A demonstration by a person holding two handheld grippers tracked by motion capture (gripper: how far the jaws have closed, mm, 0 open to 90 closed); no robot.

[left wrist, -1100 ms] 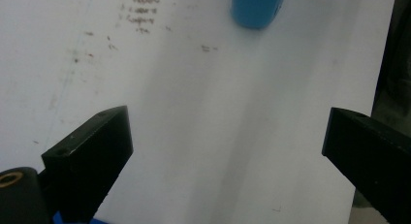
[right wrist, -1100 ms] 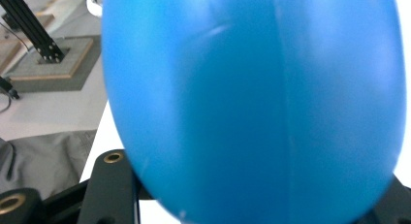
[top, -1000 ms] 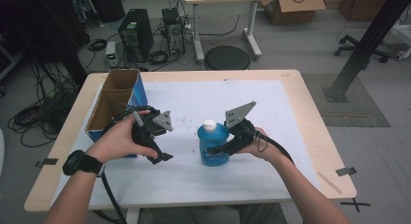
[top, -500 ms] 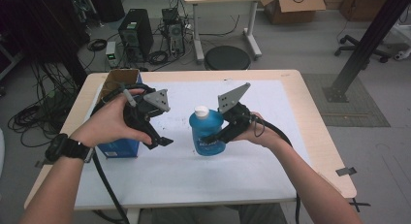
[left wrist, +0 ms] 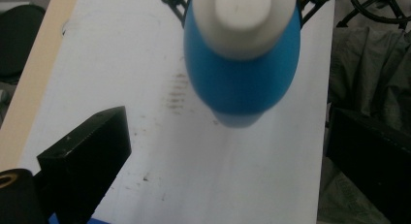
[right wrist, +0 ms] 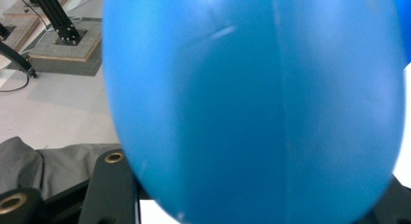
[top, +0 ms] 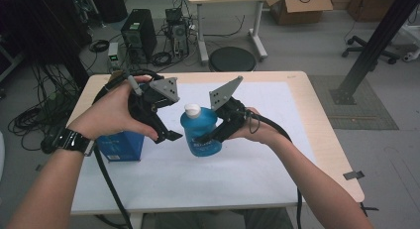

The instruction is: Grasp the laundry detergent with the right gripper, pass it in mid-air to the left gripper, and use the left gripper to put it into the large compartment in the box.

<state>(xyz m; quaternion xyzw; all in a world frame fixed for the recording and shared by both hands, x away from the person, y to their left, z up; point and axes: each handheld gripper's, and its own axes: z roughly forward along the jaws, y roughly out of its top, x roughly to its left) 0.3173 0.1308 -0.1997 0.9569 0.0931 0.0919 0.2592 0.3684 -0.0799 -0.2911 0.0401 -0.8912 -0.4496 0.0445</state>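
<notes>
- blue bottle (top: 200,132), white cap (top: 192,109): held upright above the table (top: 297,140), long axis vertical.
- right gripper (top: 210,138): jaws clamped on bottle's body, gripped from its right side.
- left gripper (top: 168,136): jaws apart, nothing held; bottle lies just to its right, cap seen ahead in left gripper view (left wrist: 241,18).
- blue box (top: 119,147): under left hand, on table.

The bottle (top: 200,132) in my right claw (top: 208,138) is bright blue with a white cap (top: 192,109) and a pale label. Both my claws are black, with grey plates. The box (top: 120,146) is blue; the surface (top: 277,154) is white, edged in light wood.
</notes>
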